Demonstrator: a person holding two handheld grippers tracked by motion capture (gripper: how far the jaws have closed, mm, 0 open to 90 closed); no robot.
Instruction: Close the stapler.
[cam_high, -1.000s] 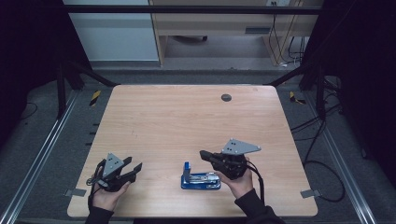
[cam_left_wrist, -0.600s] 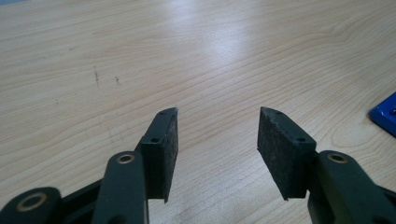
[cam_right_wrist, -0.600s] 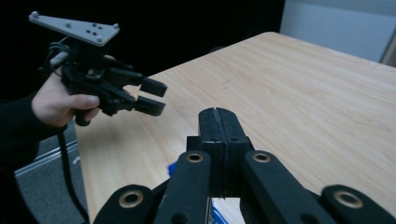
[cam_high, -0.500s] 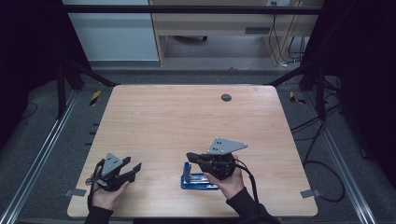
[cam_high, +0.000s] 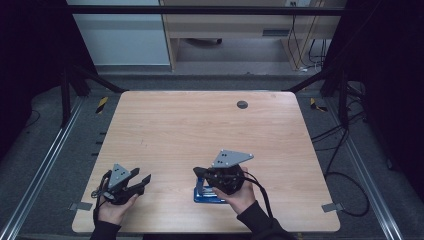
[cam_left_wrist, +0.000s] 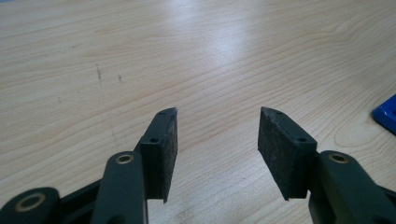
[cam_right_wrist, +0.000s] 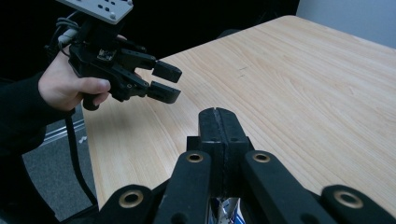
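The blue packet (cam_high: 207, 194) lies near the wooden table's (cam_high: 200, 125) front edge. Over it hovers the right gripper (cam_high: 199, 171), jaws closed empty. Well left, the left gripper (cam_high: 145, 180) gapes empty.

blue packet (cam_high: 207, 194), pale wood-grain table (cam_high: 200, 130)

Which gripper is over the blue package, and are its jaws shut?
The right gripper: it hangs over the blue package, jaws pressed flat together with nothing between them. The left gripper sits apart over bare table, jaws spread.
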